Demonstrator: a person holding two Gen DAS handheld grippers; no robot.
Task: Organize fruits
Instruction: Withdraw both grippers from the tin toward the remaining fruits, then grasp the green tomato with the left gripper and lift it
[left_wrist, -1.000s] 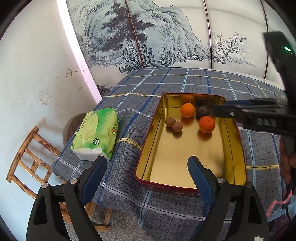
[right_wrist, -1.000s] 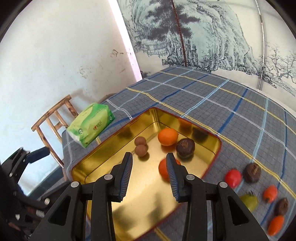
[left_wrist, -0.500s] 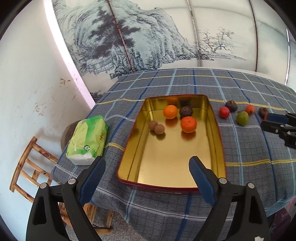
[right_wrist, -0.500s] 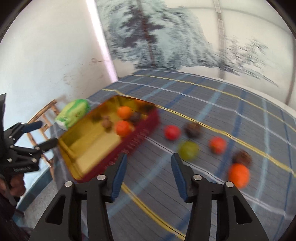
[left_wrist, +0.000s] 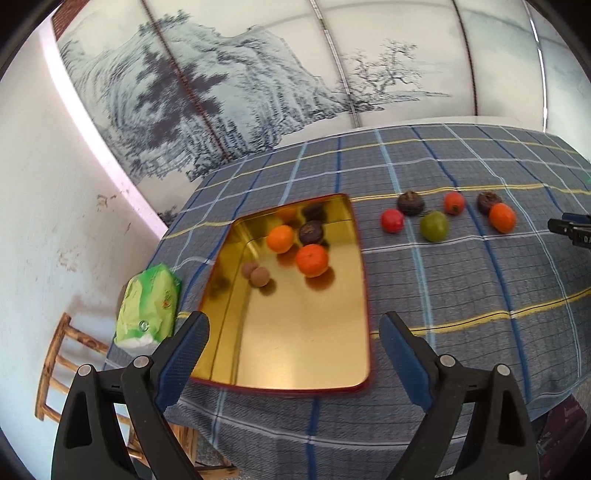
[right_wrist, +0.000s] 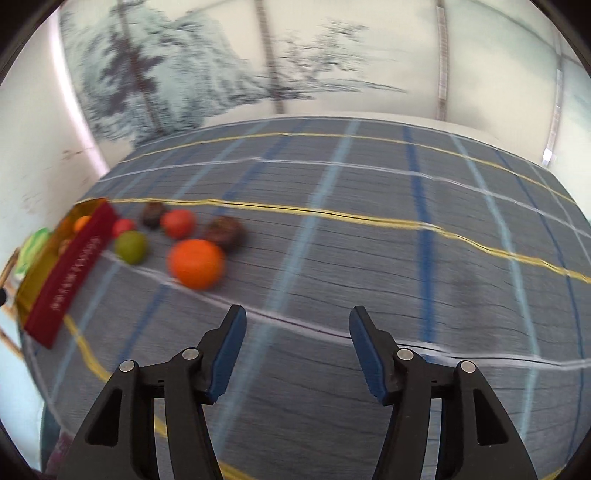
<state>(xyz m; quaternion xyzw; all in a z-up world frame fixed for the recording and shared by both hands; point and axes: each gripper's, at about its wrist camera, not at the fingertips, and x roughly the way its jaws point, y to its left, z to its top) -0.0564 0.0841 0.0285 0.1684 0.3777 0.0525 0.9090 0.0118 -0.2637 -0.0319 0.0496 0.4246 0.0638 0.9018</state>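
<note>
A gold tin tray (left_wrist: 295, 350) with red sides lies on the plaid cloth and holds two oranges (left_wrist: 312, 260), a dark fruit (left_wrist: 311, 232) and two small brown fruits (left_wrist: 259, 277). Right of the tray lie several loose fruits: a red one (left_wrist: 392, 220), a green one (left_wrist: 434, 226), dark ones (left_wrist: 410, 203) and an orange (left_wrist: 502, 218). My left gripper (left_wrist: 291, 339) is open and empty above the tray's near end. My right gripper (right_wrist: 295, 332) is open and empty above bare cloth, right of the orange (right_wrist: 196, 263). The right wrist view is blurred.
A green tissue pack (left_wrist: 147, 306) lies at the table's left edge. A wooden chair (left_wrist: 55, 369) stands beside the table on the left. A painted screen (left_wrist: 258, 92) stands behind the table. The tray's red side (right_wrist: 70, 273) shows at the left of the right wrist view.
My right gripper has swung away from over the tray, rightward, to the loose fruits on the cloth, and its jaws have opened wider. The left gripper's view has turned to the right.
</note>
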